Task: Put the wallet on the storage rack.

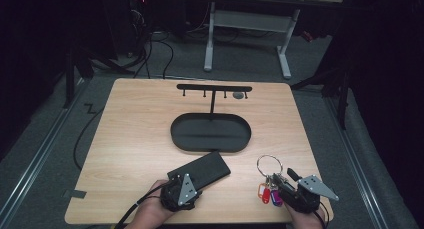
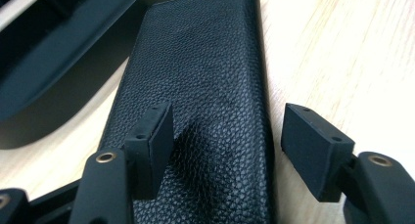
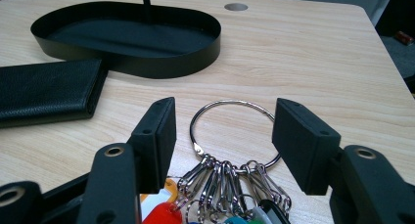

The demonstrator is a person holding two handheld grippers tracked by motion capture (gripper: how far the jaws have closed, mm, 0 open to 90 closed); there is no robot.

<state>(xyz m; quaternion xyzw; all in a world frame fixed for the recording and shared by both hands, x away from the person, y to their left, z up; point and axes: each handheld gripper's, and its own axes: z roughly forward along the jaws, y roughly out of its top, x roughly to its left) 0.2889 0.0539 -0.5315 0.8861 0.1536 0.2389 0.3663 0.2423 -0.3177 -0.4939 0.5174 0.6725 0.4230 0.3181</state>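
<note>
My left gripper (image 2: 222, 145) has its fingers spread apart over the near end of the black pebbled-leather wallet (image 1: 200, 170), which lies flat on the light wooden tabletop (image 1: 135, 139) just beside the black oval metal tray (image 1: 210, 132). My right gripper (image 3: 222, 136) is likewise released, straddling the big steel key ring (image 3: 235, 131) with its clips and coloured tags.

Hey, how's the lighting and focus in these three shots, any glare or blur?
High view: the light wooden table is lit, the floor around it dark, the picture soft. Left gripper view: the black pebbled leather wallet is sharp nearby, blurring farther off, with a finger's shadow on it. Right gripper view: glints on the silver metal key ring; far table edge soft.
</note>
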